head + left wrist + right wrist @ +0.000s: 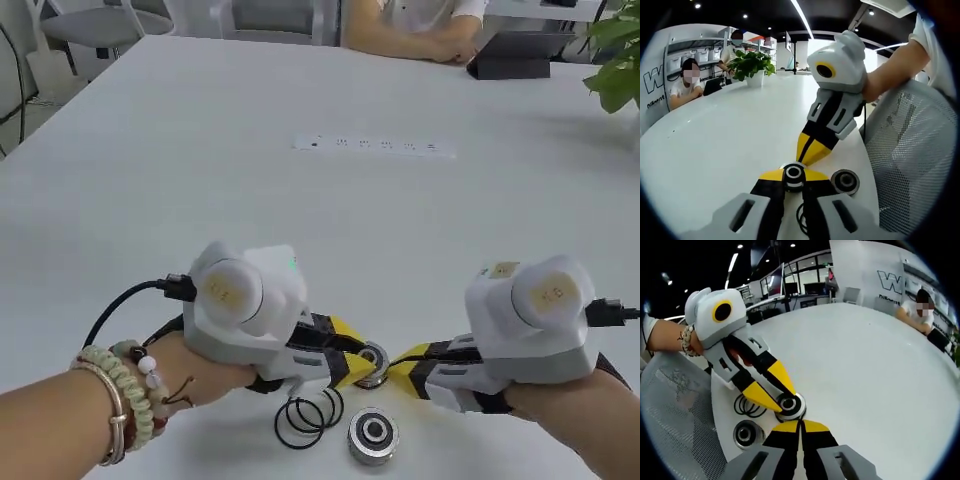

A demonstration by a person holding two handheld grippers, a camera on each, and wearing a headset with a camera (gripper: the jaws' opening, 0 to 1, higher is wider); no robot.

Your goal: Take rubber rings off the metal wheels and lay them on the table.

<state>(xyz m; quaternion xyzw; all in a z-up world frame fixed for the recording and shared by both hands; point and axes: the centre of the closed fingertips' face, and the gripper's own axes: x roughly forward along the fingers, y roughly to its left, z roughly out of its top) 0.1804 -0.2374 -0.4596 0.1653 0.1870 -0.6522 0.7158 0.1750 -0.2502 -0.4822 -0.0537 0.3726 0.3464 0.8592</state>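
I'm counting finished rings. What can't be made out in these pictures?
- Count of thin black rubber rings: overlapping, too thin to separate, head view.
- Whether the held round metal wheel wears a ring: left gripper jaws cover part of its rim, both gripper views.
- Whether right gripper pinches anything: too small.

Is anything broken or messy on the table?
Nothing stands out. The left gripper holds one metal wheel, a second wheel lies flat on the table, and loose rubber rings lie beside it.
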